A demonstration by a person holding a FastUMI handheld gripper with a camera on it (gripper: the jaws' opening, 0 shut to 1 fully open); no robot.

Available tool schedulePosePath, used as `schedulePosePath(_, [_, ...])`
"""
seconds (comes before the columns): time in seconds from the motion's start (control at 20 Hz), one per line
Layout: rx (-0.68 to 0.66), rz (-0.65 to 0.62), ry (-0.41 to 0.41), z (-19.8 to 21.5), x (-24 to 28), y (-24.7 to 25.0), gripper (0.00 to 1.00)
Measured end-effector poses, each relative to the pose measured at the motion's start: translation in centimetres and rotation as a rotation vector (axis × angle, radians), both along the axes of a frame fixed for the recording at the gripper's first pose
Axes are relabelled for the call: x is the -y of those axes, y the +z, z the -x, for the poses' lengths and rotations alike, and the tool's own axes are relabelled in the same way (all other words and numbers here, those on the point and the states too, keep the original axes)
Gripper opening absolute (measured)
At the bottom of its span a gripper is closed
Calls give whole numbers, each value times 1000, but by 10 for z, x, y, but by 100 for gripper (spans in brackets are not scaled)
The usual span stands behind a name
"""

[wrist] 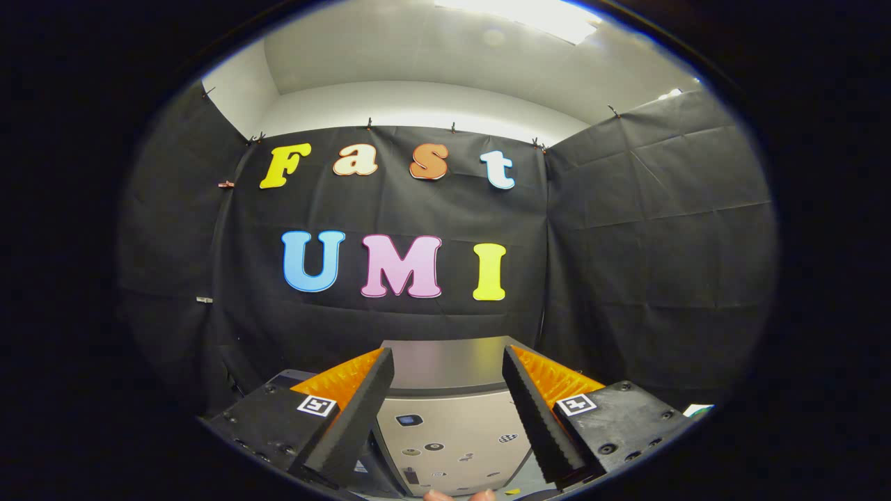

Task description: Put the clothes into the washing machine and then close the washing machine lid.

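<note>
fingers spread wide above the washing machine

the gripper (445,376) is held up and level, facing the black cloth wall (626,243) of the booth. its two fingers (362,410) stand well apart, with nothing between them and nothing gripped.

seen through the gap between the fingers, and lower than them, is the washing machine (449,431): a pale grey, boxy body with a darker silver band (445,365) across its far part, just ahead of the fingertips. the nearer pale face carries a few small stickers or marks (435,447), too small to make out. whether the lid is open or shut cannot be told from this angle, and i cannot tell where the clothes are.

a small square black-and-white marker (317,405) sits on each finger mount.

at the nearest edge, below the machine's face and between the finger bases, the tips of a person's fingertips (438,495) peek in.

above the cloth wall a white wall and ceiling show, with a bright ceiling light (529,14).
</note>
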State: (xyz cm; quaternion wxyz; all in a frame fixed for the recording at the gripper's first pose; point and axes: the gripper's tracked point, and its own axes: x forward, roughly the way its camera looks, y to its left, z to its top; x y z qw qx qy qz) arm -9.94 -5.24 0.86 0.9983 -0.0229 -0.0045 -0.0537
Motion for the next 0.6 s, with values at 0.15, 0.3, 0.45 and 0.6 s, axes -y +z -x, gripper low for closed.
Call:
schedulePosePath(0.15, [2,-10,-17,2,11,0,99])
schedulePosePath(0.3, [3,-31,-23,3,15,1,99])
schedulePosePath(0.45, [0,-47,-19,4,15,-1,99])
schedulePosePath(0.6, [-9,-47,-14,5,14,-4,99])
